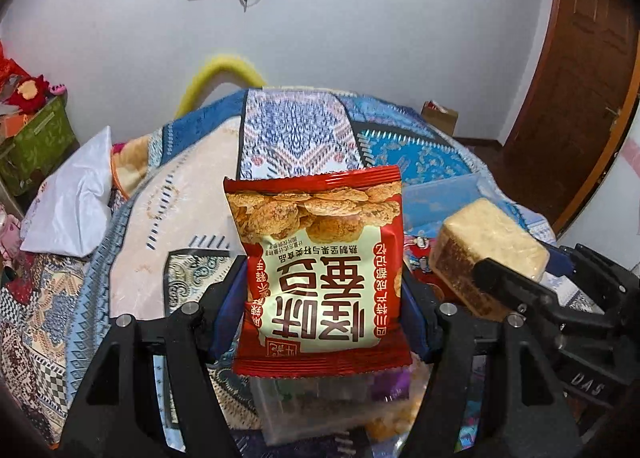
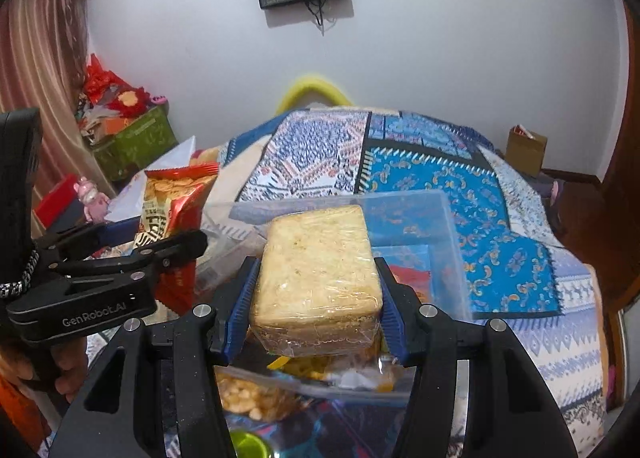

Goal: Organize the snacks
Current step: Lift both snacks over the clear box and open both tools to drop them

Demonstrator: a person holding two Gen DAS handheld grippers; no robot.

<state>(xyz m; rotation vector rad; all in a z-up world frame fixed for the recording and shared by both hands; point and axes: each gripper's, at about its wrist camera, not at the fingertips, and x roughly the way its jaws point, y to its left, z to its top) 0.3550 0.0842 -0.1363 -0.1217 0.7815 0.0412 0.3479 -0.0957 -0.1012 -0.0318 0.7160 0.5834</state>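
My left gripper point(image 1: 324, 278) is shut on a red snack bag point(image 1: 320, 258) with printed crackers, held upside down above the bed. The bag also shows at the left of the right wrist view point(image 2: 172, 202), with the left gripper point(image 2: 132, 254) beside it. My right gripper point(image 2: 316, 278) is shut on a plastic-wrapped tan cake block point(image 2: 316, 270), held above a clear plastic box point(image 2: 448, 226). The block also shows at the right of the left wrist view point(image 1: 488, 250). More packaged snacks point(image 2: 248, 398) lie below both grippers.
A patchwork bedspread point(image 1: 292, 130) covers the bed. A white plastic bag point(image 1: 76, 198) lies at its left. A green storage box point(image 2: 136, 142) with toys stands by the wall. A cardboard box point(image 2: 524, 150) sits far right. A wooden door point(image 1: 576, 78) is at right.
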